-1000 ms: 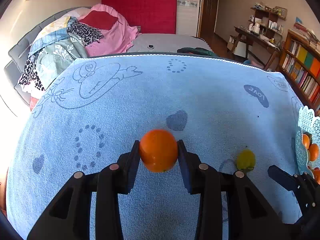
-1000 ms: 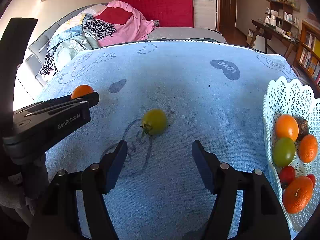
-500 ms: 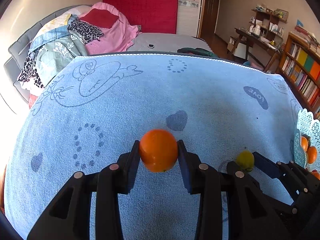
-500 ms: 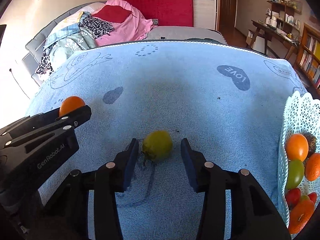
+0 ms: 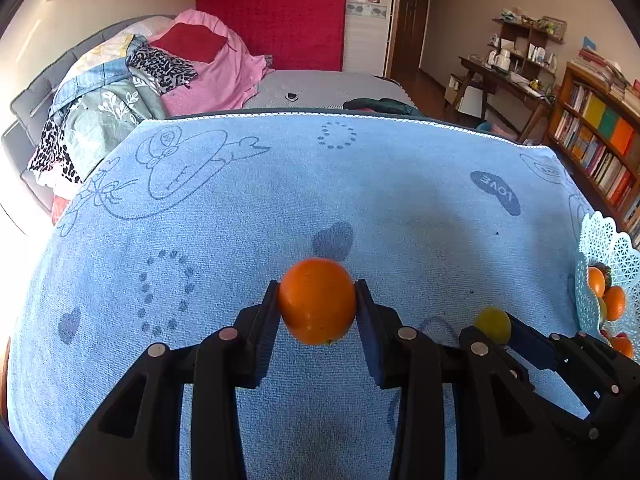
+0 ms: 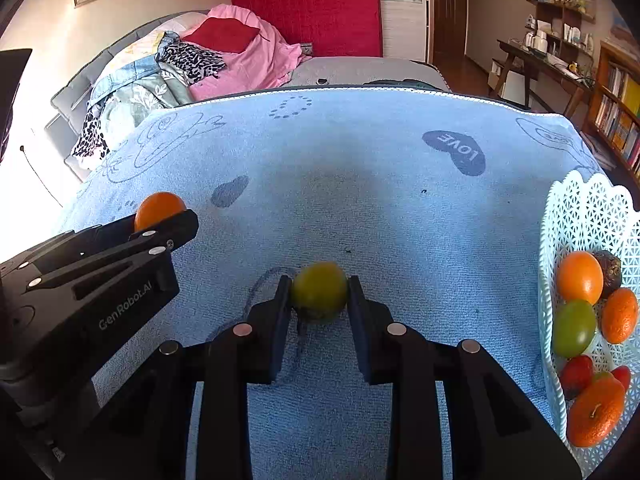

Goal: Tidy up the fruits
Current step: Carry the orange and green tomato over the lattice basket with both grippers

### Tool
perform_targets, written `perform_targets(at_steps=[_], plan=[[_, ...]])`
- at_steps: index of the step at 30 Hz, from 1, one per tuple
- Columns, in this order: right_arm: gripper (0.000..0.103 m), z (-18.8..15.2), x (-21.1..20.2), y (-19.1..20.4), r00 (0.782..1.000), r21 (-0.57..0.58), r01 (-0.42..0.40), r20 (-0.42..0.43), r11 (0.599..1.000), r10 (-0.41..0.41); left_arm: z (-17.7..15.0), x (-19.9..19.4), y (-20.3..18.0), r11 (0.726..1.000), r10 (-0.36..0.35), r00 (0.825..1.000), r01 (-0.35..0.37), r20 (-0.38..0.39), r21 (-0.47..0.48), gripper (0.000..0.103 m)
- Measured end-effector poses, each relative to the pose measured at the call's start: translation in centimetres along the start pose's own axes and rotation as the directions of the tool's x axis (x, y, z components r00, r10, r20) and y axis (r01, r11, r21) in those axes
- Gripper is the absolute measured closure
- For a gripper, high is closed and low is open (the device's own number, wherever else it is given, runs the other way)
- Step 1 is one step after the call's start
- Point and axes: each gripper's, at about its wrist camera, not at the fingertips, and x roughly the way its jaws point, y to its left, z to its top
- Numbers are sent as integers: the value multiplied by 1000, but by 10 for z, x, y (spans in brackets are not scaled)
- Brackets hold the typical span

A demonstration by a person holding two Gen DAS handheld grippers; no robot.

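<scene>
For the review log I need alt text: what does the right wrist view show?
The right gripper is shut on a yellow-green fruit over a blue towel. At left, the left gripper holds an orange; at right, a white lattice basket holds more fruit.

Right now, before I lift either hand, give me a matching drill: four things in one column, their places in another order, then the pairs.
Things:
1. orange
2. yellow-green fruit
3. basket
4. strawberry

Places:
A. at the towel's right edge
B. in the left tongs
C. inside the basket
D. in the right tongs

Pairs: 1-B, 2-D, 3-A, 4-C

The left tongs grip the orange, and the right tongs press on the yellow-green fruit, over the towel.
</scene>
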Motion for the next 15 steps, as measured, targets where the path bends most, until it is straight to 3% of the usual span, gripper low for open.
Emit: perform_targets(at_steps=[15], plan=[[74,-3,-52,-17,995,79,-9,100,997,1,0,-35,-23,997,-54,996,51,73,50,66]])
